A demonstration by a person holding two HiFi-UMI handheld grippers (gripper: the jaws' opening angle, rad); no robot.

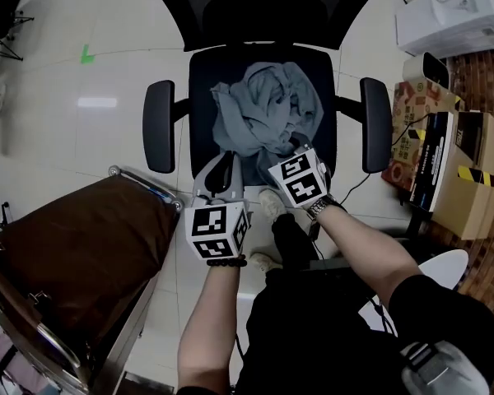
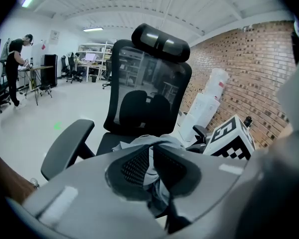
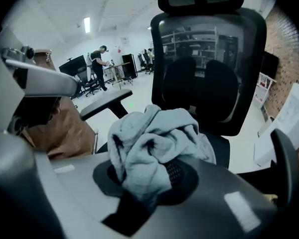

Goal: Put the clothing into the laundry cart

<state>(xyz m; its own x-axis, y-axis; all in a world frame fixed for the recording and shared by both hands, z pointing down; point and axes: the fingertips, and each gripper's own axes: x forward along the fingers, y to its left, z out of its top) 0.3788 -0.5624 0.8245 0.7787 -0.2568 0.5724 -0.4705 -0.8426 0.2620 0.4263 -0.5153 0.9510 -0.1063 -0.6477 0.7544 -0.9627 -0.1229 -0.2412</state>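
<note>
The jaws of the left gripper [image 2: 152, 156] and right gripper [image 3: 142, 176] both pinch the gray clothing [image 1: 263, 109] (on a chair [image 1: 204, 76]). They should lift it high together, then swing over to the laundry cart [image 1: 148, 185].

Grey clothing [image 1: 263, 109] lies crumpled on the seat of a black office chair [image 1: 202, 76]. The left tongs [image 1: 224, 171] and right tongs [image 1: 295, 146] reach its near side at the seat's front edge. A brown-lined laundry cart [image 1: 82, 245] stands beside the seat's left front corner.
</note>
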